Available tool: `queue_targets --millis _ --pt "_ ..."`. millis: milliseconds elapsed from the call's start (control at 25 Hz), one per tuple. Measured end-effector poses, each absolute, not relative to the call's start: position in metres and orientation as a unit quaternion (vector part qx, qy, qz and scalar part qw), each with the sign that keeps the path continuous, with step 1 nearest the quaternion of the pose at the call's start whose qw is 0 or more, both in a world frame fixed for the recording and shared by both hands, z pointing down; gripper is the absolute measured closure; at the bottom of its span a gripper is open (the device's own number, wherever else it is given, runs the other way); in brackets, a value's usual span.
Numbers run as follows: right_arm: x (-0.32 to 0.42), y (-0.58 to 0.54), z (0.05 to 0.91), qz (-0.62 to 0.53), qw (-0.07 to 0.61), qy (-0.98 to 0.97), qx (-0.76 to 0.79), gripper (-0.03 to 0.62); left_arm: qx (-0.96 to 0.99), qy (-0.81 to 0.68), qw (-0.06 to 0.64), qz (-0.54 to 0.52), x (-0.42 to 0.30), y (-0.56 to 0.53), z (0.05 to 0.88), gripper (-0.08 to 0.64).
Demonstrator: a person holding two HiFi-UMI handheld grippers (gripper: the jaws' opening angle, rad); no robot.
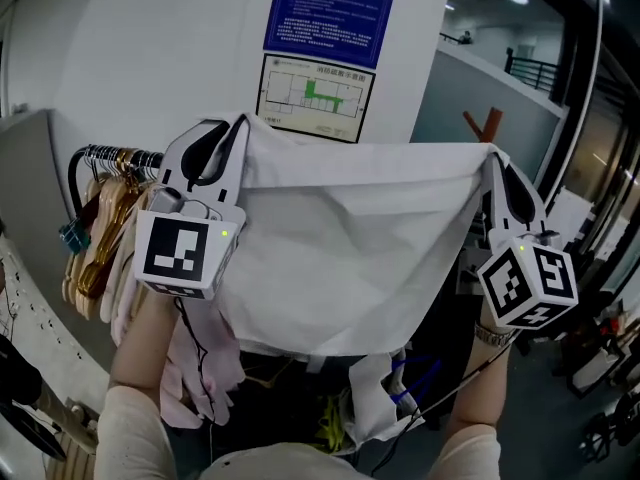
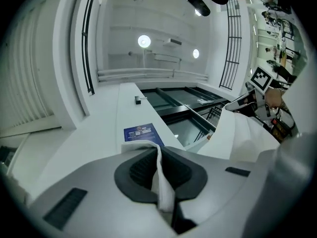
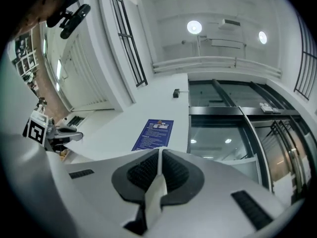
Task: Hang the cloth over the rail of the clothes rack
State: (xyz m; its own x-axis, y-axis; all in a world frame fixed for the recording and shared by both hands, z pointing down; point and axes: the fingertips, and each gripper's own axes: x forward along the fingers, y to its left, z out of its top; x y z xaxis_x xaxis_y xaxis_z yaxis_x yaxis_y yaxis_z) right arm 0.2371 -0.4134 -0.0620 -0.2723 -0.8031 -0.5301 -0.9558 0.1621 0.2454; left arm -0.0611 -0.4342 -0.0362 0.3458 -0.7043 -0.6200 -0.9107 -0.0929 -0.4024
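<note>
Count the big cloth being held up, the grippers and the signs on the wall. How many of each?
White cloth: 1
Grippers: 2, the left gripper and the right gripper, each shut on a top corner of the cloth
Wall signs: 2, a blue notice and a floor plan
Total: 5

Setting was a large office-type building hall. White pillar (image 1: 180, 58) at upper centre carried a blue notice (image 1: 330, 3) and a floor-plan sheet (image 1: 316, 96). Railed mezzanine (image 1: 535, 68) at upper right. Clothes rack (image 1: 115, 155) with hangers (image 1: 100, 228) at left. Round ceiling lights (image 3: 194, 27) overhead.
</note>
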Motion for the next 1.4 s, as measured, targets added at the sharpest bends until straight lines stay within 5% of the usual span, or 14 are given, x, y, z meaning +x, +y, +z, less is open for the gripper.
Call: queue_targets --millis 560,1400 --pt "0.235 -0.483 -0.123 0.273 0.138 0.754 -0.581 0.569 -0.705 0.58 0.401 0.072 -0.058 -0.509 -0.094 0.542" --pt "0.235 -0.556 -0.069 0.274 -0.084 0.79 -0.541 0.549 -0.666 0.633 0.32 -0.231 -0.059 -0.606 -0.048 0.541"
